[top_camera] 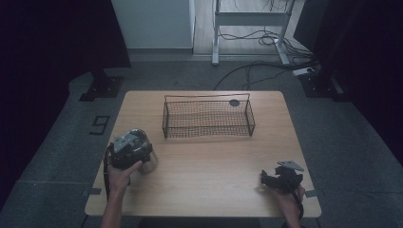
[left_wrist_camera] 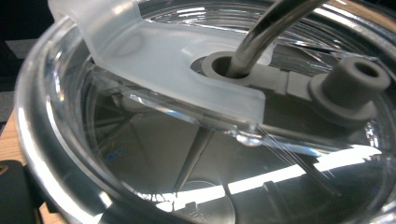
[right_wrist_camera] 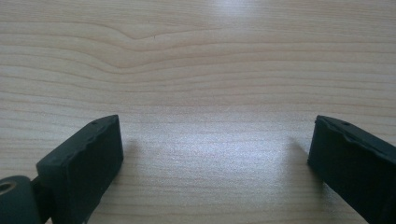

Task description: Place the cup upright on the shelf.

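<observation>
Tabletop: the light wooden tabletop point(top_camera: 209, 161) carries all things; most of it is bare.
Basket: the dark wire mesh basket point(top_camera: 208, 117) with thin handles stands at 12 o'clock on the tabletop. It looks empty, and I judge it is the place where the cup should go.
Cup: the clear plastic cup with a transparent lid and a metal straw point(top_camera: 145, 151) stands at 9 o'clock, near the left edge, well apart from the basket. It is upright, long axis vertical, mouth upward. In the left gripper view the straw point(left_wrist_camera: 261, 35) passes through a grey rubber ring in the lid and leans toward the upper right.
Left gripper: the left gripper point(top_camera: 129, 148) is directly over the cup and very near to the lid, probably to take it from above. I cannot tell how its jaws stand.
Right gripper: the right gripper point(right_wrist_camera: 215, 163) waits at 5 o'clock, jaws spread wide over bare wood, holding nothing.
</observation>
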Motion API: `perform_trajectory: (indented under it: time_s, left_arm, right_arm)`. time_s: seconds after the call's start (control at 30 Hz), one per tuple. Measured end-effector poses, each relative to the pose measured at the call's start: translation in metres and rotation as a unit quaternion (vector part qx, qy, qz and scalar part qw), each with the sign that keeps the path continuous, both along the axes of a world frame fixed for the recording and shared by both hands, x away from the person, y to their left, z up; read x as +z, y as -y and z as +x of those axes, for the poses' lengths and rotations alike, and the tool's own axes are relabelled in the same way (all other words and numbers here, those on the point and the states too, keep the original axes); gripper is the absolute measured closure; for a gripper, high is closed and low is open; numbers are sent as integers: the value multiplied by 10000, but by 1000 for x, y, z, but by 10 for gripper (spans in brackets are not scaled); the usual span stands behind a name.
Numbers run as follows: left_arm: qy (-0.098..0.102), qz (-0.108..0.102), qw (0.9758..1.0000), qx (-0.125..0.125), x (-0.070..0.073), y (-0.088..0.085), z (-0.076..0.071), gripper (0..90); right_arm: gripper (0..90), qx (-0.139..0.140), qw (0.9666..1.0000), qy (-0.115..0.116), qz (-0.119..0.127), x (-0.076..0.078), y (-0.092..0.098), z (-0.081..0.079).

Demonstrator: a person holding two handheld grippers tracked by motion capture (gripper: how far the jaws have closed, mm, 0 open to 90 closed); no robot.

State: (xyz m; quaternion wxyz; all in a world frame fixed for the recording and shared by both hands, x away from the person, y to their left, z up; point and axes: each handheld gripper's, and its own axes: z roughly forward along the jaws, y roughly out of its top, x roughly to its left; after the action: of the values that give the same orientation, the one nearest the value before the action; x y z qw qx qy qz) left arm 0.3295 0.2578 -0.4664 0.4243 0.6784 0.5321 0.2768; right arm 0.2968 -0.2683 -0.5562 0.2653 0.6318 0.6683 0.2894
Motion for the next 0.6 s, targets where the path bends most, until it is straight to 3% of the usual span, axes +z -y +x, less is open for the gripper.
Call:
perform_trajectory:
  time_s: [0.6]
  left_arm:
    - [28,-93,9997,-208,10,20,1,38]
  right_arm:
    - [30,-3,10000,0,3,0,0,0]
